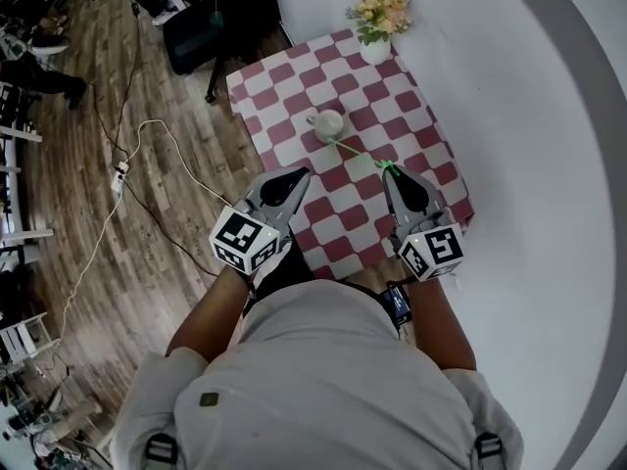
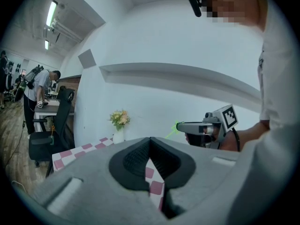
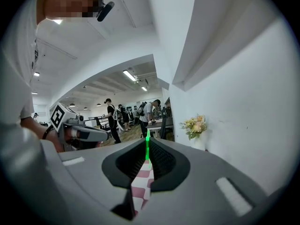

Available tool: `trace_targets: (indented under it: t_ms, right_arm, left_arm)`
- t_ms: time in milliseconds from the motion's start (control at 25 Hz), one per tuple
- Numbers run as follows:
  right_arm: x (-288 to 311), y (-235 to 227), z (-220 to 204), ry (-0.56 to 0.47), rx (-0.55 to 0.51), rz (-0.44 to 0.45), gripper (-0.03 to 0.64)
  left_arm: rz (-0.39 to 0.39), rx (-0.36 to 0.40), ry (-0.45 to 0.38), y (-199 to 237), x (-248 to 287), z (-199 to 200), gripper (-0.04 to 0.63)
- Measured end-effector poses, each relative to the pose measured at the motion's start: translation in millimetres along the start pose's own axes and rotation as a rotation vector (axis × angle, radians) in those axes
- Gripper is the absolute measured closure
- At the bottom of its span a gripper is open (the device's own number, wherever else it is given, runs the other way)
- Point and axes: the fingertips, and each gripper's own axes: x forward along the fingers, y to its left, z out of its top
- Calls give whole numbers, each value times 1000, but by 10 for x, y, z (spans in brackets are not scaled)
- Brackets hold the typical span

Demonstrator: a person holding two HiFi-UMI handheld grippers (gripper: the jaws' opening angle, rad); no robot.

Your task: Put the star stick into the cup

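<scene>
On the red-and-white checked tablecloth (image 1: 294, 76) stands a white cup (image 1: 328, 123). The thin green star stick (image 1: 358, 152) slants from my right gripper (image 1: 390, 171) toward the cup, and its far tip ends just short of the cup's near side. The right gripper is shut on the stick near its star end. In the right gripper view the stick (image 3: 147, 146) rises between the closed jaws of my right gripper (image 3: 147, 159). My left gripper (image 1: 299, 171) hovers over the table's near left part, shut with nothing in it. From the left gripper view the stick (image 2: 171, 133) shows ahead of the right gripper.
A white vase of flowers (image 1: 377, 18) stands at the table's far edge, beyond the cup. A black chair (image 1: 196, 27) and a white cable (image 1: 127, 164) are on the wooden floor to the left. People stand far back in the room (image 3: 112, 118).
</scene>
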Motion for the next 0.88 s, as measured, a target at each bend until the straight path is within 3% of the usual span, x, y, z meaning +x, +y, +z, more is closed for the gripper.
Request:
trace_targets:
  t_ms: [880]
  right_arm:
    - [741,-414,-587,111,63,-55,589]
  left_arm:
    - [-38,-99,110,642,461,-402,591]
